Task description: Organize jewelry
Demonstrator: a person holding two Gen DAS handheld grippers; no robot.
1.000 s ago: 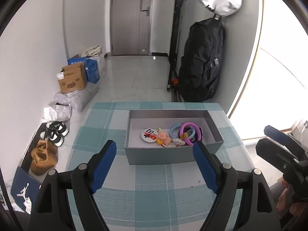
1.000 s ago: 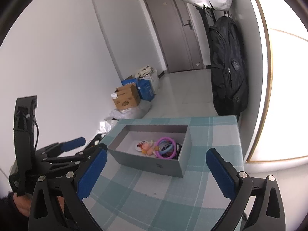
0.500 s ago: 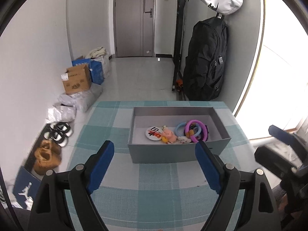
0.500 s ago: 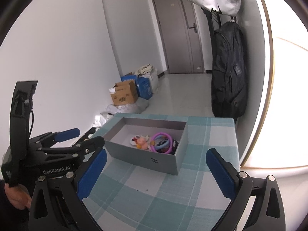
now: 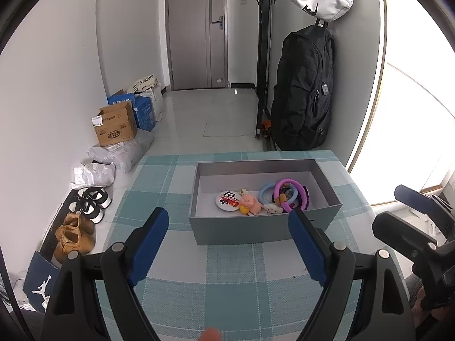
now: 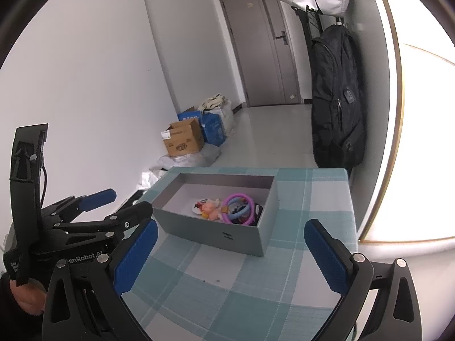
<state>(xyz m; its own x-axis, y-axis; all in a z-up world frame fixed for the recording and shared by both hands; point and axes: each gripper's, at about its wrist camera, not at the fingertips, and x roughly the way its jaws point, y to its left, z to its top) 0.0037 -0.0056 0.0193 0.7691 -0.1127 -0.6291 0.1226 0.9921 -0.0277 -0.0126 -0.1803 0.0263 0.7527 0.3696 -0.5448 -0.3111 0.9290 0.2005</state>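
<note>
A grey open box (image 5: 241, 231) (image 6: 216, 233) stands on the teal checked tablecloth (image 5: 233, 281) (image 6: 227, 289). Inside lie a round white badge (image 5: 227, 199), a pink plush charm (image 5: 250, 203) (image 6: 212, 209), a purple ring (image 5: 295, 193) (image 6: 241, 209), a blue ring (image 5: 265, 191) and dark items. My left gripper (image 5: 229, 244) is open and empty, just in front of the box. My right gripper (image 6: 231, 251) is open and empty, in front of the box's right corner. The left gripper also shows at the left of the right wrist view (image 6: 113, 207).
The table's far edge drops to a tiled floor with cardboard boxes (image 5: 115, 126), bags and shoes (image 5: 75, 234) at left. A black backpack (image 5: 303, 91) hangs on a rack behind the table. A bright window lies to the right.
Both grippers have drawn back and risen a little, so the box sits slightly lower and more of the room shows. Both stay open. The box contents have not moved.
</note>
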